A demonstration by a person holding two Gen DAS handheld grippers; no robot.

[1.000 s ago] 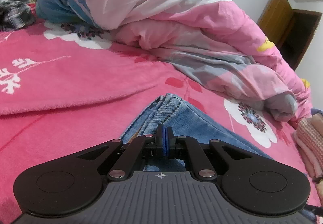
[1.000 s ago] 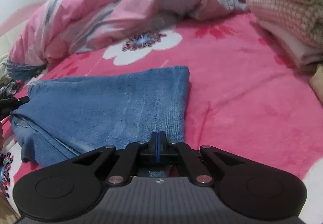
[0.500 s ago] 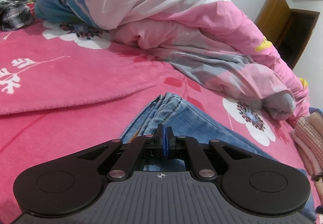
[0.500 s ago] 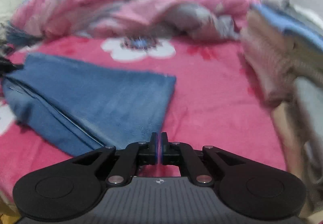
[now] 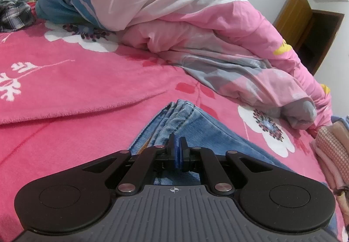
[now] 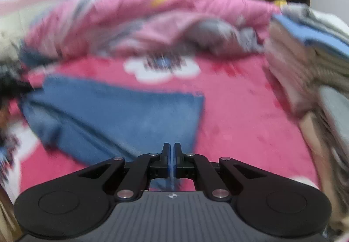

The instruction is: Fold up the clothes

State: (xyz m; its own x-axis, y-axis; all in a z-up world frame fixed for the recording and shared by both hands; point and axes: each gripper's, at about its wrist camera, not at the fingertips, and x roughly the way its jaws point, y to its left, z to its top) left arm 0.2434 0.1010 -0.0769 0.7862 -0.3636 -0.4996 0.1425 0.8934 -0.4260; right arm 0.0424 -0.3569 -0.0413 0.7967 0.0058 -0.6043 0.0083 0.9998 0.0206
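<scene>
Folded blue jeans (image 6: 122, 115) are shown lying flat on the pink flowered bed (image 5: 72, 89), between the crumpled pink quilt (image 5: 196, 30) and the near edge, with a stack of folded clothes (image 6: 316, 80) set well apart on the right side. The left tongs (image 5: 177, 146) are seen closed, resting over the layered denim edge (image 5: 174, 111); whether cloth is pinched between the pads cannot be told, since only a thin blue pad line is visible there. The right tongs (image 6: 171, 150) are likewise closed, with nothing visibly gripped, and are held above the near corner of the jeans. The step in hand is judged to be the finishing of this fold and the moving of the bundle toward the stack. It is done well if the layered edge is kept pinned by the left tongs while the free end is taken low and square by the right, so that the layers are not dragged apart; the seams are best kept aligned, and the plush cover should not be caught with the denim. Compared with the earlier frames, the left view is nearly unchanged, whereas the right view is now heavily blurred and has swung, so that the jeans sit further to the left and the folded stack fills more of the right edge.
</scene>
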